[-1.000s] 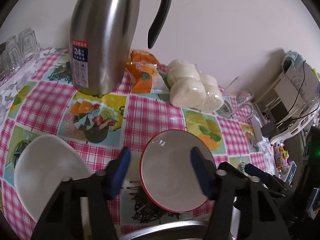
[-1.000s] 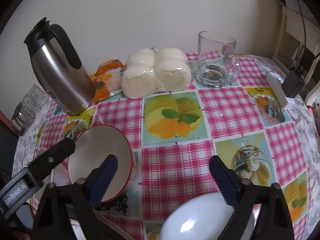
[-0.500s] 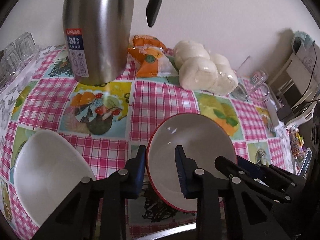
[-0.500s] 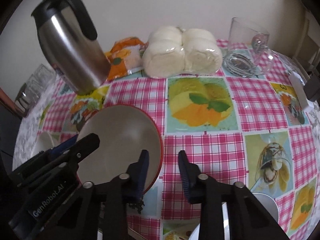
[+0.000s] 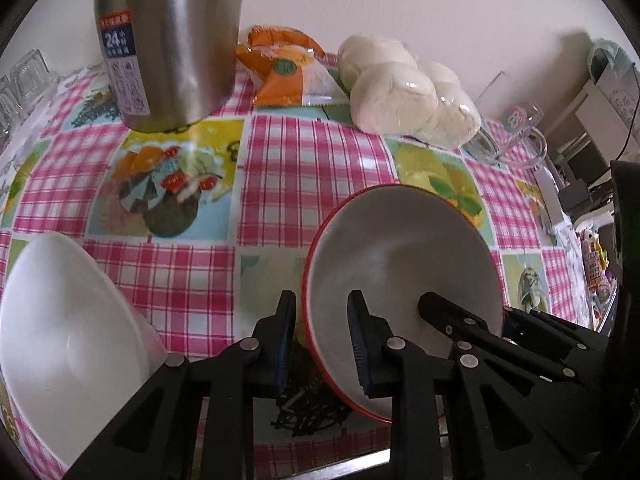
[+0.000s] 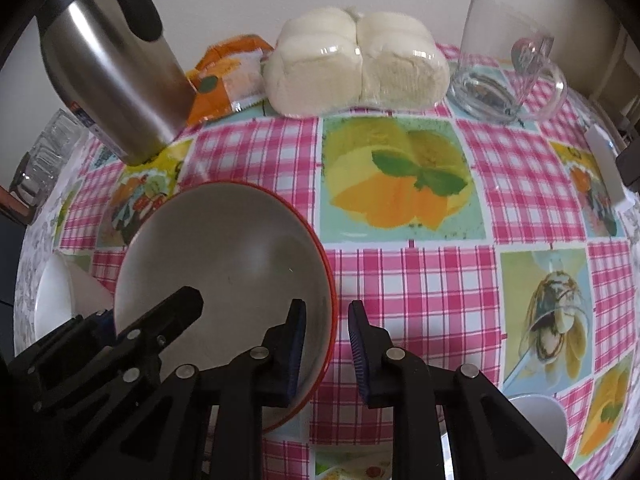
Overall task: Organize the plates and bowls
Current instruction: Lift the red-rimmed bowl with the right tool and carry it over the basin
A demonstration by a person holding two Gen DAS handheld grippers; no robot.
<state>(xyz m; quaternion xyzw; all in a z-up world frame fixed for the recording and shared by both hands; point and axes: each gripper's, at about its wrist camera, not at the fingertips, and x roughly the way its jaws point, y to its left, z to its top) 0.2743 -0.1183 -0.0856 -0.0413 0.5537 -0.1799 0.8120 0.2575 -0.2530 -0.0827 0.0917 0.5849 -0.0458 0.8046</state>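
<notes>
A red-rimmed bowl with a pale inside is held off the checked tablecloth by both grippers. My left gripper is shut on its left rim, one finger outside and one inside. My right gripper is shut on its right rim. The bowl also shows in the right wrist view. A white bowl sits at the lower left, tilted; it shows in the right wrist view behind the left gripper. Another white dish is at the lower right.
At the back stand a steel thermos jug, an orange snack packet, wrapped white buns and a glass mug. Small glasses are at the far left. A metal rim shows at the bottom.
Both grippers closed from wide open onto opposite sides of the red-rimmed bowl's rim. The bowl has tilted and lifted, and both cameras have moved forward over the table.
</notes>
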